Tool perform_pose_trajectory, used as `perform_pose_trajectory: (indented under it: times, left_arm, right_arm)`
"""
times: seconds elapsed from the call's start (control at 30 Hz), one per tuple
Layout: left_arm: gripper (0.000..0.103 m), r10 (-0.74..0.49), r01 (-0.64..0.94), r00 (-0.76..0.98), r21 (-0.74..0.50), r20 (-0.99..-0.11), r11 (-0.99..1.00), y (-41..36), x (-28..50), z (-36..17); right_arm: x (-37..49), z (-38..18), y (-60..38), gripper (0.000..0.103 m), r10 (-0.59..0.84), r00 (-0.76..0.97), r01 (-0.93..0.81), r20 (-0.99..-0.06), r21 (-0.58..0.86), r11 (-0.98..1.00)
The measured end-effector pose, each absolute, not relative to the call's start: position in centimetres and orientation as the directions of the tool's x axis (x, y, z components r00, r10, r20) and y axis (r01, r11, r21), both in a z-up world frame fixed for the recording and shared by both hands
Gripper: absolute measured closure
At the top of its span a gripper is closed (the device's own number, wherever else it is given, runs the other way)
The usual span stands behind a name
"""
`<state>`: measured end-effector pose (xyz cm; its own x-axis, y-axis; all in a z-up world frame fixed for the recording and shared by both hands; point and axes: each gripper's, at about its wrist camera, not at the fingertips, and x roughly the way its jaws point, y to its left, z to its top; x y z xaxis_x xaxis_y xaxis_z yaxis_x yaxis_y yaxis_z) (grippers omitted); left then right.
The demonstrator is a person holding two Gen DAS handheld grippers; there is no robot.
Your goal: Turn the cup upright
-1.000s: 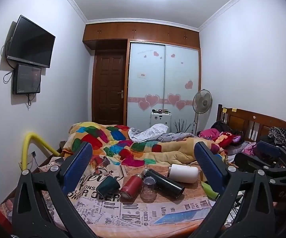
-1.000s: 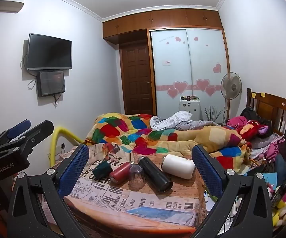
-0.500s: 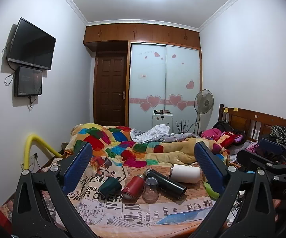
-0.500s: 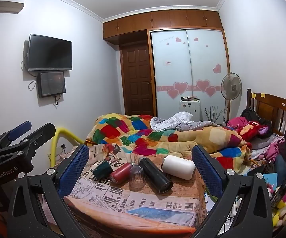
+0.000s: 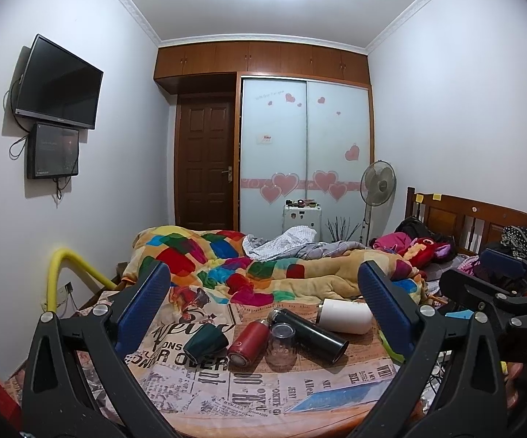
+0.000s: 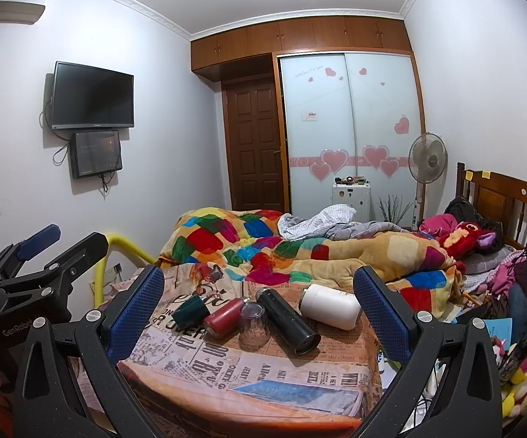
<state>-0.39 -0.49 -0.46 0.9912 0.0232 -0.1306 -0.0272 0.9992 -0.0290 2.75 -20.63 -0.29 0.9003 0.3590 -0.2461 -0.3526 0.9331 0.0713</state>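
Observation:
A clear glass cup (image 5: 281, 343) (image 6: 253, 323) stands upside down on a newspaper-print cloth (image 5: 263, 390) (image 6: 249, 365). Lying around it are a dark green cup (image 5: 205, 341) (image 6: 189, 310), a red bottle (image 5: 247, 341) (image 6: 223, 317), a black flask (image 5: 309, 334) (image 6: 287, 320) and a white bottle (image 5: 343, 315) (image 6: 331, 304). My left gripper (image 5: 263, 303) is open and empty, well short of the cups. My right gripper (image 6: 258, 299) is open and empty, also held back from them. Each gripper shows at the edge of the other's view.
A colourful quilt (image 5: 263, 270) is heaped on the bed behind the cloth. A wooden headboard (image 5: 482, 219) with clothes and toys is at the right. A yellow pipe (image 5: 62, 270) stands at the left. A fan (image 5: 377, 184) and wardrobe are beyond.
The left wrist view has tilted up slightly, so the cups sit lower in it. The right gripper has barely moved. Both stay open.

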Motion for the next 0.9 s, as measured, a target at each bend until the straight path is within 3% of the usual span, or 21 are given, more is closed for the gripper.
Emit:
perform_pose_trajectory:
  times: [0.9]
  left_arm:
    - [0.0, 0.034, -0.038, 0.992, -0.029, -0.12, 0.999, -0.4, -0.4, 0.0]
  right_arm:
    - [2.9, -0.3, -19.5, 0.0, 0.36, 0.901, -0.354, -0.242, 0.068, 0.933]
